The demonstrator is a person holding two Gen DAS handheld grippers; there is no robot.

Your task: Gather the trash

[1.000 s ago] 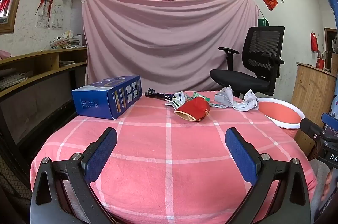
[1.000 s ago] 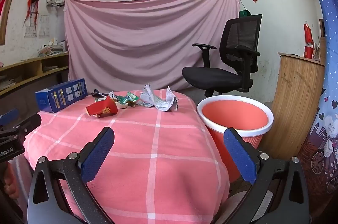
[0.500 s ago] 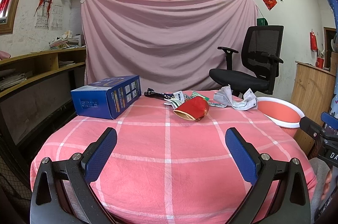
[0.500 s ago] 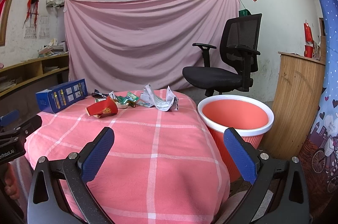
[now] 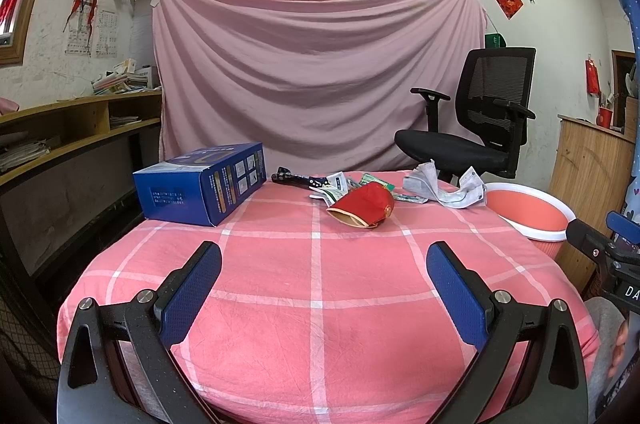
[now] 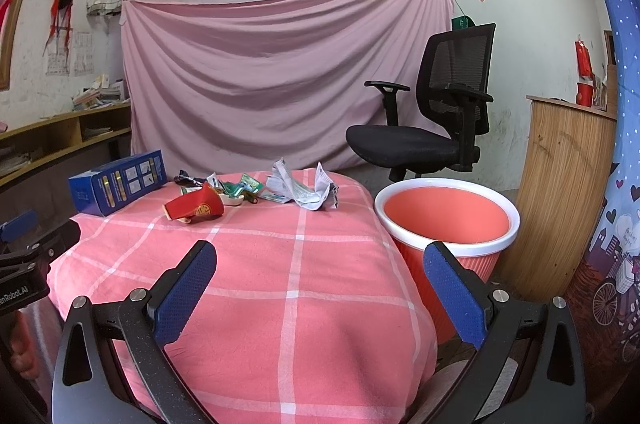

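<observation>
We hold a left hand-held gripper point(image 5: 323, 290) and a right hand-held gripper point(image 6: 320, 286) low over the near edge of the counter point(image 5: 320, 304), both with jaws spread wide and empty, likely poised to start. The trash sits well apart at the far edge: a red paper cup point(image 5: 366, 208) on its side, crumpled paper point(image 5: 446, 186) and green wrappers point(image 6: 240, 186). A blue box point(image 5: 200, 182) lies to the left; its print is too small to read. The orange bin point(image 6: 448, 220) stands just beside the counter's right edge, handy for drops. "RoboLAI" shows partly on the left gripper's body.
</observation>
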